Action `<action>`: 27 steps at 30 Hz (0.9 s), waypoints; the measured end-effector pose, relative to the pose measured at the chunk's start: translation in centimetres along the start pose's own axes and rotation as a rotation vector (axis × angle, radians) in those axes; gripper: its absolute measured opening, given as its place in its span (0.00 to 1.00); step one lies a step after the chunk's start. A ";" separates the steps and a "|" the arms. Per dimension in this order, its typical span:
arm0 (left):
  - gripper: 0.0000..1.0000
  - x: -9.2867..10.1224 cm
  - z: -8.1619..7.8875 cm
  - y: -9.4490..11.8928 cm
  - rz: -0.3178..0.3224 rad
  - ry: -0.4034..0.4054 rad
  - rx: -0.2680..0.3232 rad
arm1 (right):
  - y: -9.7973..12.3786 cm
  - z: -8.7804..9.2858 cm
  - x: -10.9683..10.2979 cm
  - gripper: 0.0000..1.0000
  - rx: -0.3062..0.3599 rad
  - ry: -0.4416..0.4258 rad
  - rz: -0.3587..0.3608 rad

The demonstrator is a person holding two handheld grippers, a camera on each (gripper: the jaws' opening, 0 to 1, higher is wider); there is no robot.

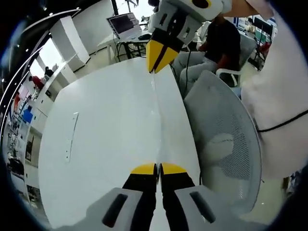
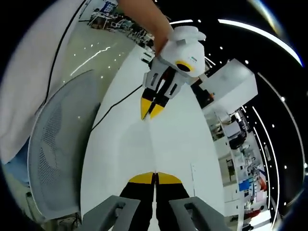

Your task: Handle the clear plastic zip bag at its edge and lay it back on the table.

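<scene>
The clear plastic zip bag (image 1: 155,115) hangs taut between my two grippers above the white table (image 1: 106,134), seen edge-on as a thin glinting line. At the bottom of the left gripper view, my left gripper (image 1: 158,168) is shut on its near edge, while my right gripper (image 1: 159,60) pinches the far edge at the top. From the right gripper view the bag (image 2: 150,144) runs from my right gripper (image 2: 155,175), shut on it, up to my left gripper (image 2: 151,113), held in a person's hand.
A grey mesh chair (image 1: 226,144) (image 2: 57,144) stands close to the table's long edge. A laptop (image 1: 124,24) sits on a far desk beside a seated person (image 1: 221,38). A black cable (image 2: 115,103) crosses the table (image 2: 183,139). A white cabinet (image 2: 231,86) stands beyond.
</scene>
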State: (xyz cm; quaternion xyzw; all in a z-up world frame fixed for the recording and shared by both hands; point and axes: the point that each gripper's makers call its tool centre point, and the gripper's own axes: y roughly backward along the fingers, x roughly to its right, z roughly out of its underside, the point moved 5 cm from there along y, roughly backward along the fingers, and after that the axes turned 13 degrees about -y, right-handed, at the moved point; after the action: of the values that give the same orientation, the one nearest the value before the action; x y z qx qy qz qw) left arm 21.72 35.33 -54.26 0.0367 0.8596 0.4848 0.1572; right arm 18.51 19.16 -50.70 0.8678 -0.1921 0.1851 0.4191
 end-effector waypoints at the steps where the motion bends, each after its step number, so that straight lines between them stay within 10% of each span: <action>1: 0.00 0.0 0.0 0.0 0.005 0.000 -0.002 | 0.0 0.0 0.0 0.00 0.000 -0.003 -0.001; 27: 0.00 -0.1 -1.1 -0.3 0.009 0.009 -0.016 | -0.6 -0.3 0.4 0.13 0.002 -0.156 -0.047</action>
State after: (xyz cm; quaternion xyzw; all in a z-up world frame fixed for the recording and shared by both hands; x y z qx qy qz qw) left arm 21.56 34.25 -54.00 0.0370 0.8562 0.4925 0.1513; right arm 19.12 19.72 -50.73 0.8842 -0.2036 0.1075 0.4064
